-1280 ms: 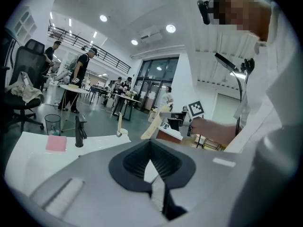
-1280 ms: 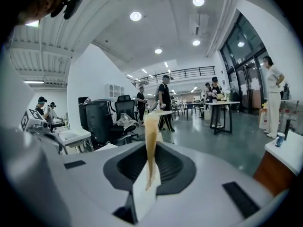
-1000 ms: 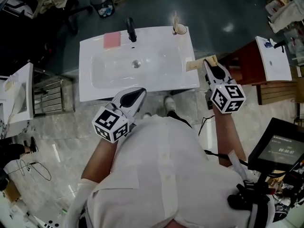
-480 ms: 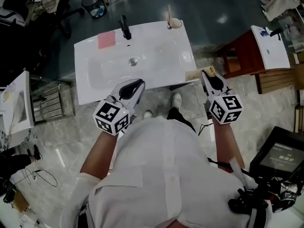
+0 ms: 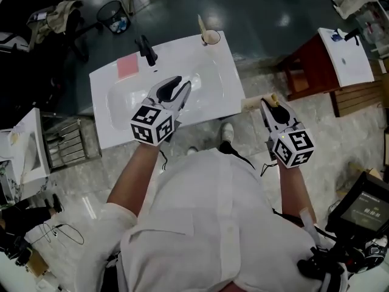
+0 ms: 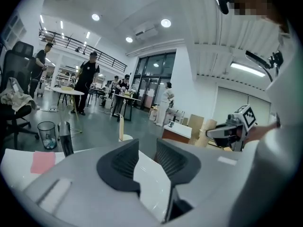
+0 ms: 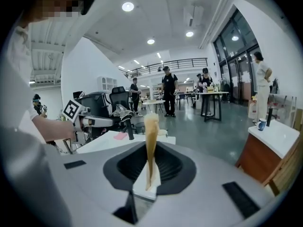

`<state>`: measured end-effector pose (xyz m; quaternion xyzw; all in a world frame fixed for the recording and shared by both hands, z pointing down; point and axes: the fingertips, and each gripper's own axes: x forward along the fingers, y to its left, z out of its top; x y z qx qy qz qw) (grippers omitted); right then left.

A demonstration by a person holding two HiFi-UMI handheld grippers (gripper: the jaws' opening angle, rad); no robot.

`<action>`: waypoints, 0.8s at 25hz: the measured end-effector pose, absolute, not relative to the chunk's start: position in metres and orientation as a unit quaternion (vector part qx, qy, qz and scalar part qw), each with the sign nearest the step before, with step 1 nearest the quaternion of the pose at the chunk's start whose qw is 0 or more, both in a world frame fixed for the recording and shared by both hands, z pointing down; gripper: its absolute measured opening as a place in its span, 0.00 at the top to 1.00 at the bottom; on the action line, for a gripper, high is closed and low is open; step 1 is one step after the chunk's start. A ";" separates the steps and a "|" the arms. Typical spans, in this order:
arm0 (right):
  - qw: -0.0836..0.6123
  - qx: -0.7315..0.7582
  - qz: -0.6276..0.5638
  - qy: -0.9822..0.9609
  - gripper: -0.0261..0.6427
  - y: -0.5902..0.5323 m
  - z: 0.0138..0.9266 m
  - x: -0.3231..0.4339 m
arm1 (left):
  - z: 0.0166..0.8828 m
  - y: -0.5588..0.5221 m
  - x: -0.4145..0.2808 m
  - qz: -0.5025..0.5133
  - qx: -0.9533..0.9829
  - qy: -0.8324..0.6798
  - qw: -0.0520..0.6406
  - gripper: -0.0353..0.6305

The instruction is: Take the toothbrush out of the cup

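Toothbrush (image 5: 200, 24) in cup (image 5: 211, 38) on white sink (image 5: 106, 132)

A white rectangular counter (image 5: 103, 111) with a sunken basin is carrying three things.
Along its far edge, a flat pink square pad (image 5: 127, 67) is lying near the left corner, a black tap (image 5: 146, 49) is standing just beside it toward the middle, and a pale round cup (image 5: 211, 38) is standing at the right corner, well apart from both.
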<state>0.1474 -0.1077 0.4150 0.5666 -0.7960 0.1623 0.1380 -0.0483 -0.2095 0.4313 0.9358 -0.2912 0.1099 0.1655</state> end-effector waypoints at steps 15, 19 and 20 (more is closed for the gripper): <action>0.128 0.541 0.167 -0.814 0.89 -0.146 0.424 0.239 | 0.454 -0.341 0.031 0.121 0.898 -0.386 0.171 0.72; 0.130 0.532 0.165 -0.820 0.89 -0.156 0.424 0.264 | 0.464 -0.369 0.041 0.125 0.883 -0.414 0.180 0.70; 0.131 0.529 0.164 -0.822 0.89 -0.158 0.424 0.270 | 0.467 -0.376 0.042 0.123 0.879 -0.422 0.184 0.70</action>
